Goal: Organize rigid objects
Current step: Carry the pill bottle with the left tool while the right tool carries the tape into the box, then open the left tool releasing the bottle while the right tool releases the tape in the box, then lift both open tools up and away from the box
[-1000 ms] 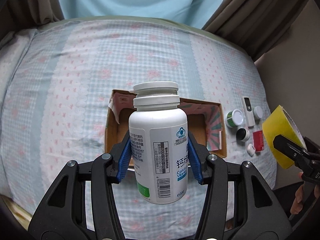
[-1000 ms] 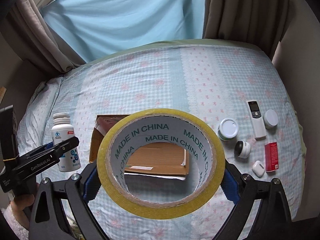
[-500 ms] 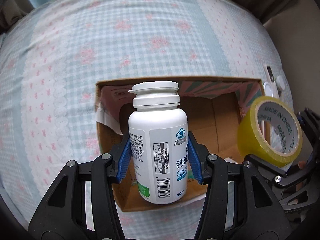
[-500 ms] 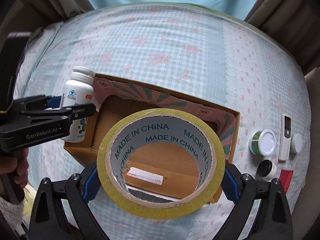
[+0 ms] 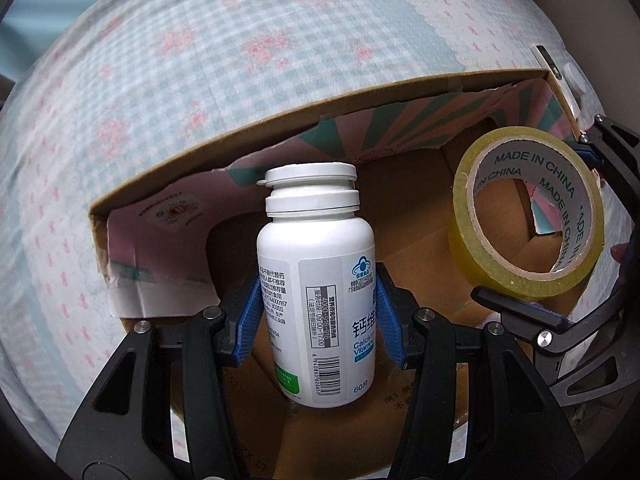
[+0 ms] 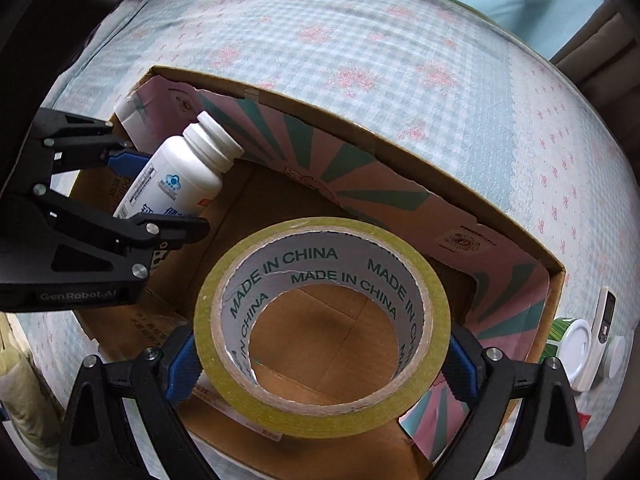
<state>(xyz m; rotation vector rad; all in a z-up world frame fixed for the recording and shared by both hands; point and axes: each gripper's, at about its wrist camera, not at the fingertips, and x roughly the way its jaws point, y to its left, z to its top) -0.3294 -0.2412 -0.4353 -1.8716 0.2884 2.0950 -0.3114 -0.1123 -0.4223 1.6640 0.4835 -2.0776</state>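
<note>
My left gripper (image 5: 318, 320) is shut on a white pill bottle (image 5: 316, 280) and holds it over the left half of the open cardboard box (image 5: 280, 128). The bottle also shows in the right wrist view (image 6: 180, 176), tilted, inside the box's left end. My right gripper (image 6: 320, 360) is shut on a yellow tape roll (image 6: 320, 320) printed "MADE IN CHINA" and holds it over the box's right half (image 6: 400, 148). The roll also shows in the left wrist view (image 5: 528, 208), with the right gripper around it.
The box lies on a bed with a blue checked cover (image 6: 340, 40). To the right of the box lie a white-lidded green jar (image 6: 576, 344), a white remote (image 6: 604, 320) and a small white round thing (image 6: 616, 352). Curtains hang behind the bed.
Both grippers have moved forward and down over the box with their loads. The bottle and the tape roll are now low inside the box's opening.
</note>
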